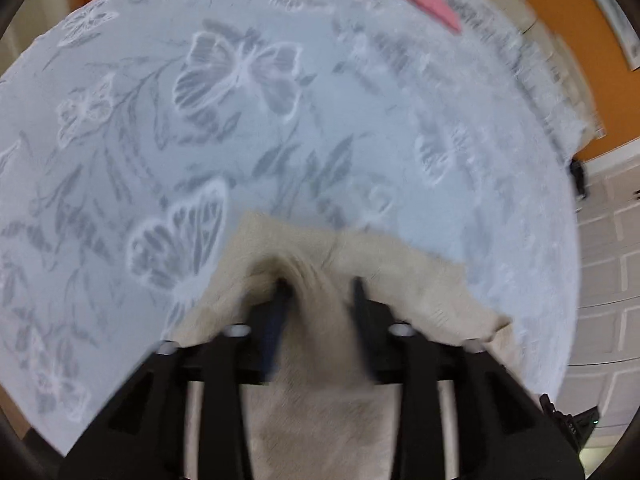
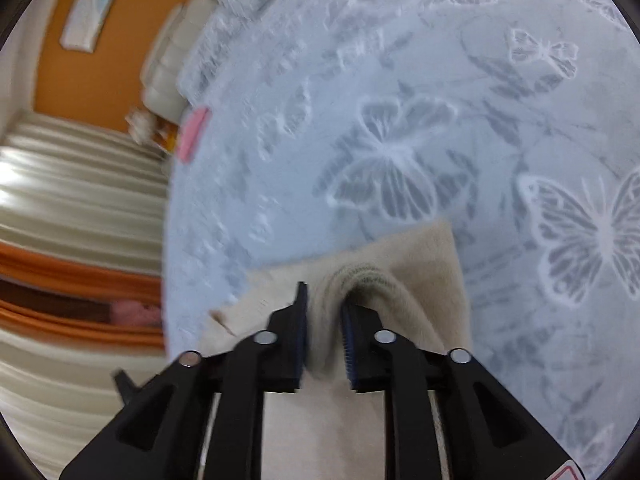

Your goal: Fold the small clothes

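Beige garment (image 1: 320, 240), no legible writing

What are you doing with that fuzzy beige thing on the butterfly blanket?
A person is folding a small beige garment on the butterfly bedspread, with a gripper in each hand. The cloth bunches up between the parted jaws of the left gripper and the right gripper. A pink item lies far off.

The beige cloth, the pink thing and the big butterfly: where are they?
beige cloth (image 1: 400, 280): left wrist view, flat part right of the tongs.
pink thing (image 1: 430, 4): left wrist view, its middle, near the bed's far edge.
big butterfly (image 2: 390, 156): right wrist view, its body.
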A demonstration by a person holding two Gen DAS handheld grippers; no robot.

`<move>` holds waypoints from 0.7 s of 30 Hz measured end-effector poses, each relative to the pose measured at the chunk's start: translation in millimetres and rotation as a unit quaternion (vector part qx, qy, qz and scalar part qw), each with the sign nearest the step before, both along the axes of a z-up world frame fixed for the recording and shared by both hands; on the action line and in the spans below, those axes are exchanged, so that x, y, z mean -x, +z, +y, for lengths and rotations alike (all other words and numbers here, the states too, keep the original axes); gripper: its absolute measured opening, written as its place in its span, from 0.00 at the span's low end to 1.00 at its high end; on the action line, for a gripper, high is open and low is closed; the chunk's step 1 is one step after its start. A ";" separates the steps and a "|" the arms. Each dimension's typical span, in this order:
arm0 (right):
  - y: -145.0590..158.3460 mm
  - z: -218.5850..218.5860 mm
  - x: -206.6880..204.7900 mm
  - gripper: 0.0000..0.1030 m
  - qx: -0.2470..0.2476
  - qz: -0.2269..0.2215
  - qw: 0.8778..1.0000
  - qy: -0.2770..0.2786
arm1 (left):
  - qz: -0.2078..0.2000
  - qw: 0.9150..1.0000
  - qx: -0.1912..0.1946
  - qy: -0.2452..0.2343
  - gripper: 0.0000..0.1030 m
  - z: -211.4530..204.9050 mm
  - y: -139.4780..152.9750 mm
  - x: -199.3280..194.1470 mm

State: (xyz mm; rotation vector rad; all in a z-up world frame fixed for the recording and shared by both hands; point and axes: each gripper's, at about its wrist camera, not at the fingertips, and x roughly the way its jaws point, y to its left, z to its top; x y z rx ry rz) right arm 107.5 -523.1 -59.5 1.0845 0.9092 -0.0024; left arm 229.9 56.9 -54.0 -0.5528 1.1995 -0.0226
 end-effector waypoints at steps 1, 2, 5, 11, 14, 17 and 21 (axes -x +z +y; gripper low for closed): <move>7.4 -4.7 7.5 0.43 0.008 -0.021 1.000 -0.014 | -0.028 1.000 -0.001 0.009 0.63 7.6 10.4 3.3; 16.2 -8.8 17.6 0.55 0.027 -0.040 0.998 -0.034 | -0.062 0.998 -0.011 0.020 0.80 15.3 23.2 9.5; 33.3 -14.8 47.4 0.71 0.065 -0.075 0.993 -0.068 | -0.118 0.992 -0.033 0.017 0.86 27.0 46.2 29.4; 22.0 26.7 75.1 0.71 0.146 -0.023 0.989 0.014 | -0.090 0.989 -0.091 -0.073 0.86 6.9 29.3 61.0; -3.7 45.4 75.5 0.68 0.150 0.016 0.988 0.044 | -0.043 0.989 -0.105 -0.091 0.72 -7.0 -1.0 67.0; -11.9 51.9 72.0 0.12 0.165 0.034 0.984 0.065 | 0.006 0.991 -0.103 -0.091 0.34 -8.2 -26.9 68.4; 28.6 37.5 85.6 0.09 0.176 -0.026 0.983 0.031 | 0.000 0.993 -0.091 -0.070 0.17 4.8 -11.8 70.7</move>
